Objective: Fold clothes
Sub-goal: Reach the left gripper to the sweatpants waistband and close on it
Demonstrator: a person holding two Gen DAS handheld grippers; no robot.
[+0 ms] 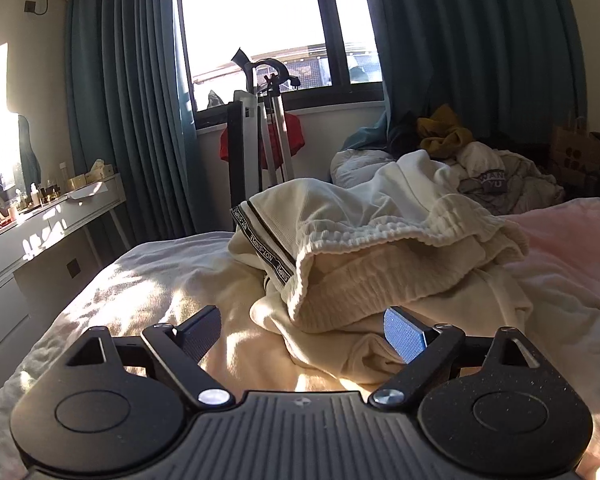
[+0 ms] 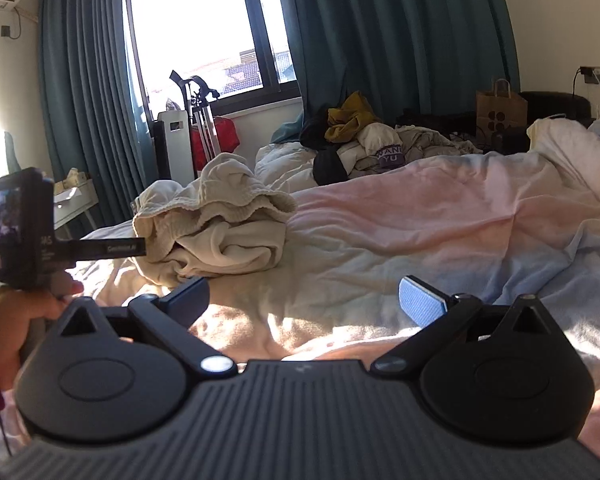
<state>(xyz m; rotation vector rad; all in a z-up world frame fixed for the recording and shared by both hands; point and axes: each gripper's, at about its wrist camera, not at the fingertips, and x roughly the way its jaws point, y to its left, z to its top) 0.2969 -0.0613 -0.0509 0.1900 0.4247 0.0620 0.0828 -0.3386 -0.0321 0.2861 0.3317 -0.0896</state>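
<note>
A crumpled cream garment point(image 1: 380, 256) with a ribbed elastic waistband and a black lettered side stripe lies in a heap on the bed. It also shows in the right wrist view point(image 2: 220, 228). My left gripper point(image 1: 304, 332) is open and empty, its fingers just short of the heap's near edge. My right gripper point(image 2: 304, 300) is open and empty, above bare bedding to the right of the heap. The left gripper's body with its camera point(image 2: 16, 232) shows at the left of the right wrist view, held by a hand.
The bed has a pink and pale blue duvet point(image 2: 460, 216). A pile of other clothes point(image 2: 372, 144) lies at the far side near a paper bag point(image 2: 500, 108). A white dresser point(image 1: 52, 224) stands left. A tripod and heater point(image 1: 260, 136) stand below the window.
</note>
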